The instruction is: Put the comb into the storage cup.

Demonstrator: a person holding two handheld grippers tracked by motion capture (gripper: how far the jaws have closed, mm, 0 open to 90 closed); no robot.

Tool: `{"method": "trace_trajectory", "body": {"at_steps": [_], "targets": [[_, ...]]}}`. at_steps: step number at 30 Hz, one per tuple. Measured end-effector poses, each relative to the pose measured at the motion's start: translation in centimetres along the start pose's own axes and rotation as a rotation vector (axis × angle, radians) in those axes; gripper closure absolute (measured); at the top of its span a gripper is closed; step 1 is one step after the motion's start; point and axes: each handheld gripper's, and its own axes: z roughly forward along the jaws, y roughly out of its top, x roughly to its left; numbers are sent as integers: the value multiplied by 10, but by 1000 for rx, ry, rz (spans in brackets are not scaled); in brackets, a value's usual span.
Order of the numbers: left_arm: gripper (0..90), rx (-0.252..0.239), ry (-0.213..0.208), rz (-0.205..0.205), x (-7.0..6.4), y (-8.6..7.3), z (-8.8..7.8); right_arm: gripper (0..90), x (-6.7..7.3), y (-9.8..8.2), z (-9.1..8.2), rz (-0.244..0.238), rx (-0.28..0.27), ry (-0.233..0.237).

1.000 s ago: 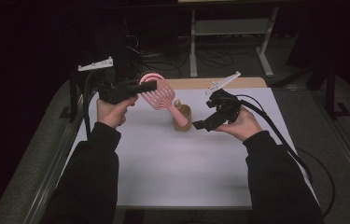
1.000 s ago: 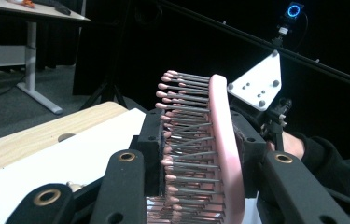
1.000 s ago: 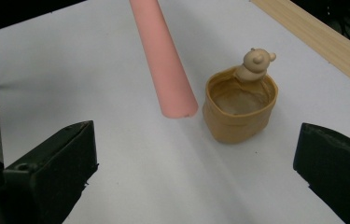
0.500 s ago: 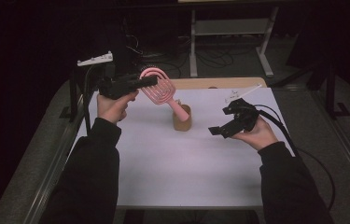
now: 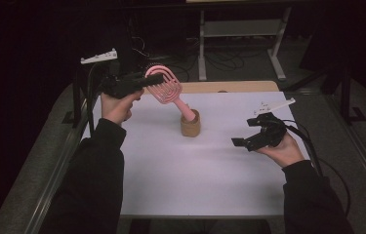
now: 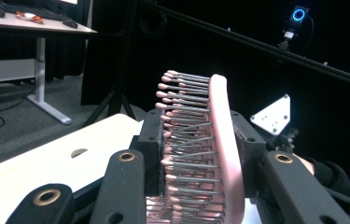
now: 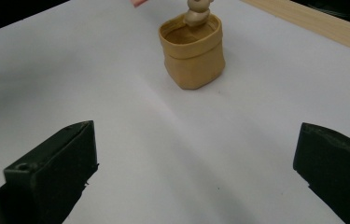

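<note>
Nearest the person, on the white surface point(image 5: 195, 170), the right claw point(image 5: 241, 143) hovered low at the right side with its jaws standing wide apart and nothing between them, aimed toward the middle. Beyond it, near the surface's centre, stood a small tan cup point(image 5: 190, 124), upright, its rim open; in the right gripper view the cup point(image 7: 192, 51) had a handle end dipping into its mouth. That handle belonged to a pink hairbrush point(image 5: 166, 87), which leaned up and to the left out of the cup. Farther back, the left claw point(image 5: 155, 81) was clamped across the brush head, bristles point(image 6: 182, 140) pressed between its jaws.
</note>
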Motion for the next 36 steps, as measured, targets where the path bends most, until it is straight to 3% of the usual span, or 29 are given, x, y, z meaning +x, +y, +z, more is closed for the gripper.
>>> {"method": "trace_trajectory", "body": {"at_steps": [9, 14, 20, 36], "targets": [[635, 27, 20, 44, 5, 7, 7, 0, -3, -26, -12, 18, -29, -26], [635, 40, 41, 57, 13, 5, 14, 0, -10, -48, -23, 63, -68, -39], [635, 46, 56, 53, 22, 3, 23, 0, -13, -67, -30, 84, -91, -62], [635, 67, 74, 57, 27, 1, 36, 0, -15, -100, -39, 116, -151, -80]]}}
